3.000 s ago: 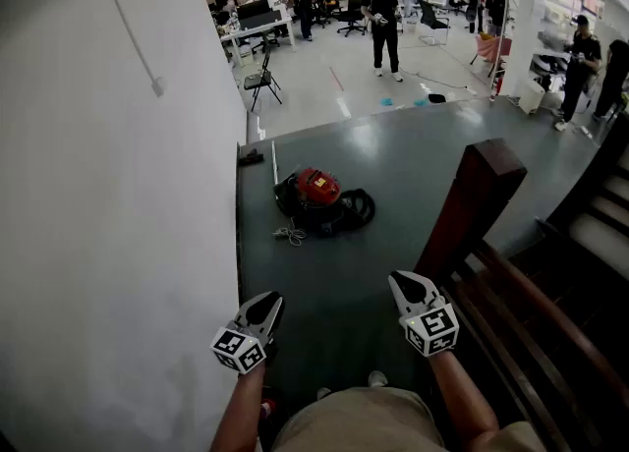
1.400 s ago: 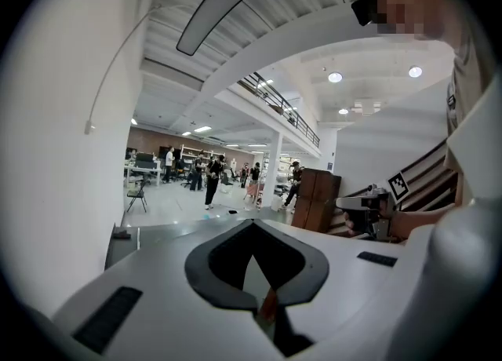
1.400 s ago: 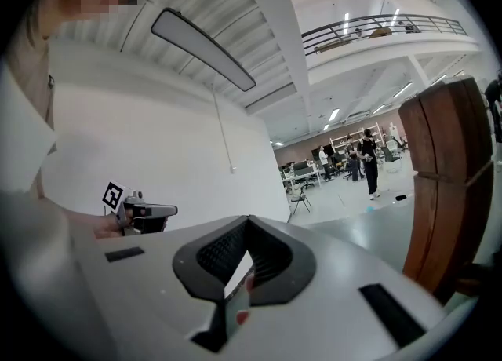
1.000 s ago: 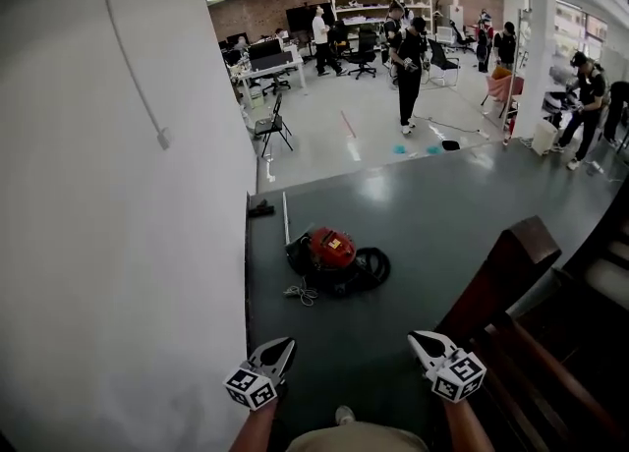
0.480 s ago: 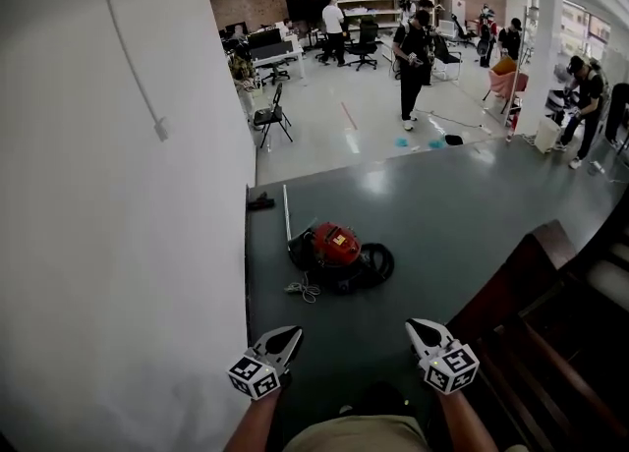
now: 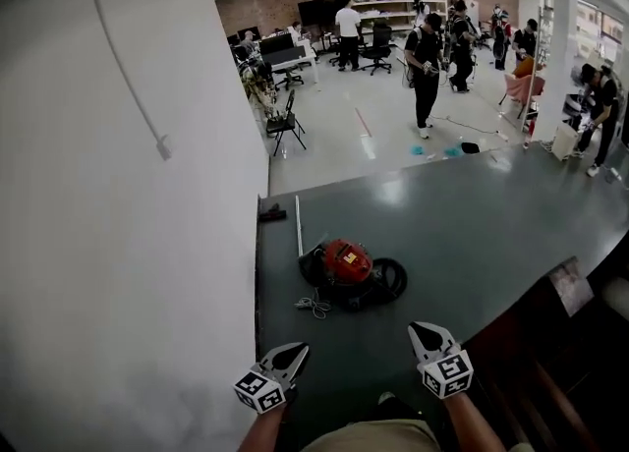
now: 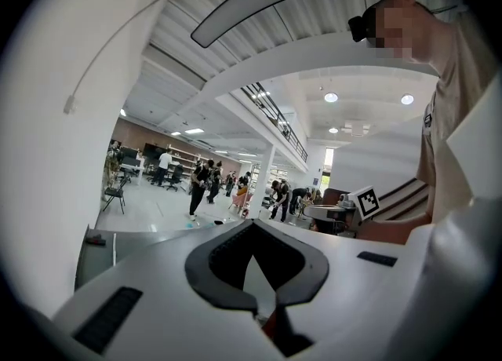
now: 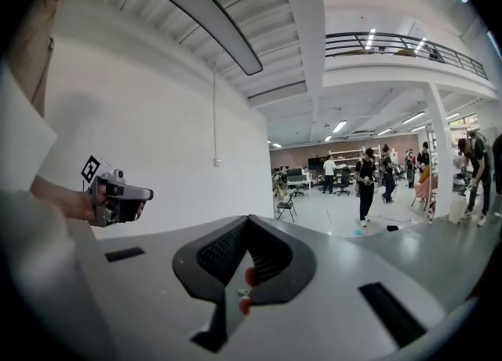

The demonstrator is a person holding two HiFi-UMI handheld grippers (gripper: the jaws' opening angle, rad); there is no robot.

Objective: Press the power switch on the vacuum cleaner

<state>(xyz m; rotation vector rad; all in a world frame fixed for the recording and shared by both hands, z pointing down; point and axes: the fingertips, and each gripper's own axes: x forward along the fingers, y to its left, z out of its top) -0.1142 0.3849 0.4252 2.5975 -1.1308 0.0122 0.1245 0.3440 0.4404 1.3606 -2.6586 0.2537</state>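
Our left tongs and right tongs sit clenched, empty, at lower centre; the red vacuum cleaner, mid-frame on the floor, looks rigid yet rollable, so we would press its top straight down.

The vacuum cleaner stands on the floor ahead, near the wall that runs along the left side. Its hose lies coiled just at its right. A bundle of cord lies at its near left, and a straight tube lies behind it, beside the wall. The left gripper and the right gripper are nearer, well apart from the vacuum cleaner, one at each side. A stair post is at the right. Far behind, a chair stands at the left and a person stands at the right.
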